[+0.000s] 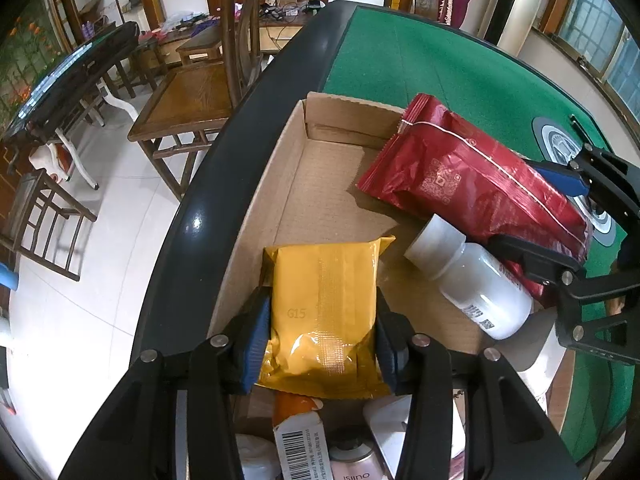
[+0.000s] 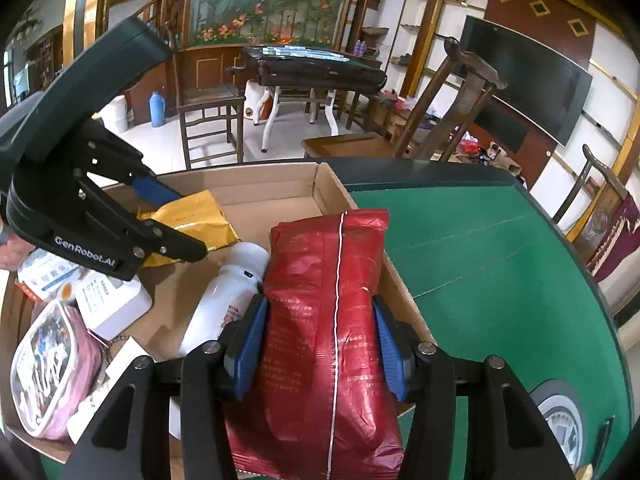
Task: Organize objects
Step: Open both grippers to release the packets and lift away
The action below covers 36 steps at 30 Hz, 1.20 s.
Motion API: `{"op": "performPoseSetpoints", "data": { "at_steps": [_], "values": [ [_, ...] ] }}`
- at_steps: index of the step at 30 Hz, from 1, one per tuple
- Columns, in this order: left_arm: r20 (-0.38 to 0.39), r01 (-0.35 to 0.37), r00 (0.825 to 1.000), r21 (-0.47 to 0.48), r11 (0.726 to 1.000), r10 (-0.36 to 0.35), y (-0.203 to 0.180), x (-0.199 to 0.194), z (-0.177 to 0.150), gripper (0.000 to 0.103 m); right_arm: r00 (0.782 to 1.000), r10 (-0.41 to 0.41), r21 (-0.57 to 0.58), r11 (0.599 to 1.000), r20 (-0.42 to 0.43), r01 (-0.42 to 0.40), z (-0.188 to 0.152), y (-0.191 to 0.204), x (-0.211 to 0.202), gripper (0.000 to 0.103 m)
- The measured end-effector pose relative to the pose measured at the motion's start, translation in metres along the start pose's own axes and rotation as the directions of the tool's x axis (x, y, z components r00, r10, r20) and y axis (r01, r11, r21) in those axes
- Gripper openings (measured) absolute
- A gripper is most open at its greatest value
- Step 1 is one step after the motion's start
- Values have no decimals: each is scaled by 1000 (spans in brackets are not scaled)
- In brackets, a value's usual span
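My left gripper [image 1: 322, 336] is shut on a yellow packet [image 1: 324, 304], its blue pads pressing both sides, above the near part of an open cardboard box [image 1: 316, 184]. From the right wrist view the same left gripper [image 2: 176, 222] and yellow packet [image 2: 200, 216] sit at the box's [image 2: 248, 184] left. A red foil bag [image 2: 328, 304] is clamped between the pads of my right gripper [image 2: 320, 348], hanging over the box's right wall. The left wrist view shows the red bag [image 1: 472, 176] and right gripper [image 1: 544, 216] at the right. A white bottle [image 2: 228, 292] lies on its side in the box beside the bag.
A pink pouch [image 2: 52, 364], a white carton [image 2: 112, 304] and small boxes fill the box's near left end. The box stands on a green felt table [image 2: 500, 260] with a dark rim [image 1: 188, 216]. A wooden chair [image 1: 192, 100] stands just past the rim.
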<state>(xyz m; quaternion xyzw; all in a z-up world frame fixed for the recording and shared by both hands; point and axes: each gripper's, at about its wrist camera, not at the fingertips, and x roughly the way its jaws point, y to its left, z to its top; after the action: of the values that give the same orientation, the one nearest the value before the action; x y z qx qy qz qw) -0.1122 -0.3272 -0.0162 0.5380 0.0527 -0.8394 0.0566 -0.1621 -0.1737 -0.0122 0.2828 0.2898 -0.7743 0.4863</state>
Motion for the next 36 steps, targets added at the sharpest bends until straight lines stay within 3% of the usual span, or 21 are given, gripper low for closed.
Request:
{"op": "performPoseSetpoints", "data": {
  "at_steps": [11,15,18,25,36],
  "values": [
    [29,5,1000,-21,1000,-4,-2,-9,-1,47,996,45,157,986,75,-57,0,-6,-32,74],
    [72,10,997,-26,1000,-8,-4,-21,-5,57,995,47,206,976,86,-64,-7,-2,-51,82],
    [102,5,995,-37,999,-1,-7,-32,-6,58,997,29,259,965,76,-48,-16,3,-66,89],
    [187,28,982,-42,999,-19,-30,-67,-16,65,994,18,441,895,108,-64,-64,-2,-115,103],
    [265,153,952,12,988,-151,-101,-104,-50,71,996,-35,675,737,79,-27,-152,-25,-167,103]
  ]
}}
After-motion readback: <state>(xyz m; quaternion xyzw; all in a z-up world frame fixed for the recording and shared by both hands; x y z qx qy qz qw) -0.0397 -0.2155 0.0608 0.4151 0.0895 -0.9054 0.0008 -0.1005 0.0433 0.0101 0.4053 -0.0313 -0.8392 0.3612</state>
